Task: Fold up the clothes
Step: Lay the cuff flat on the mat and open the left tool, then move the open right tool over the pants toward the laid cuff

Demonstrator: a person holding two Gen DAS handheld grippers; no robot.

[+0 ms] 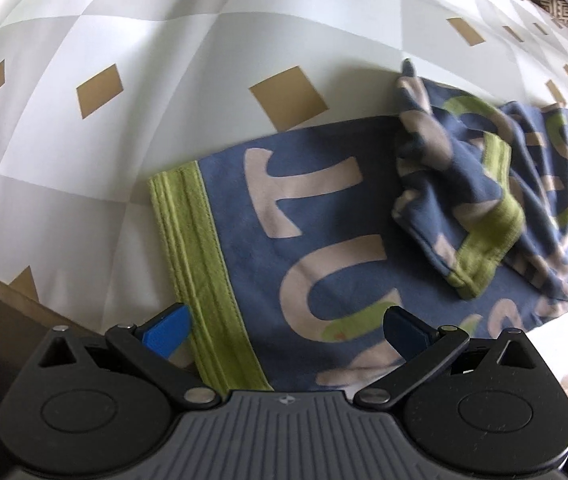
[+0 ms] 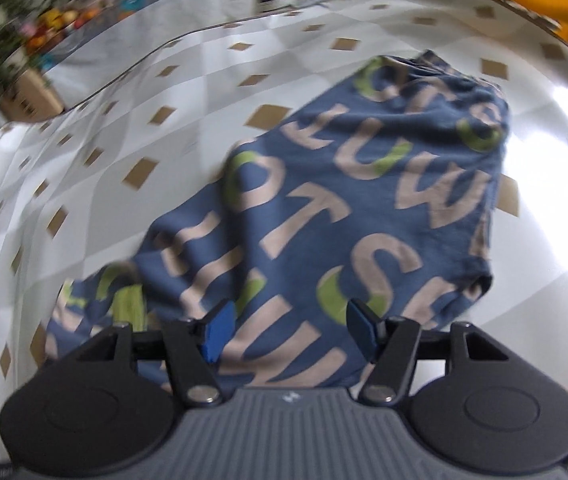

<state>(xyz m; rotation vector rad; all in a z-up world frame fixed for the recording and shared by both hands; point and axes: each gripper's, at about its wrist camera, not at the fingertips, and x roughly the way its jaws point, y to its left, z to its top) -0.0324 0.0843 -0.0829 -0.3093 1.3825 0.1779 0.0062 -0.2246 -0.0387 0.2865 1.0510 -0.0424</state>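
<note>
Blue garment [image 1: 324, 248] w/ pale letters & green hem band lies flat on the counter [image 1: 124, 40], which has a white/grey check cloth w/ tan diamonds. Left wrist view: hem band runs down toward the cam; a bunched fold [image 1: 456, 200] of the same fabric sits on top, right of centre. Left gripper [image 1: 288, 332] hangs over the hem end, fingers [image 1: 168, 330] spread wide, nothing pinched.

Right wrist view: garment [image 2: 344, 220] stretches away across the counter [image 2: 124, 120], rumpled at far end, green band peeking bottom left. Right gripper [image 2: 290, 332] over near edge, fingers [image 2: 218, 336] apart, not clamping fabric. Background blurred: plants, clutter.
</note>
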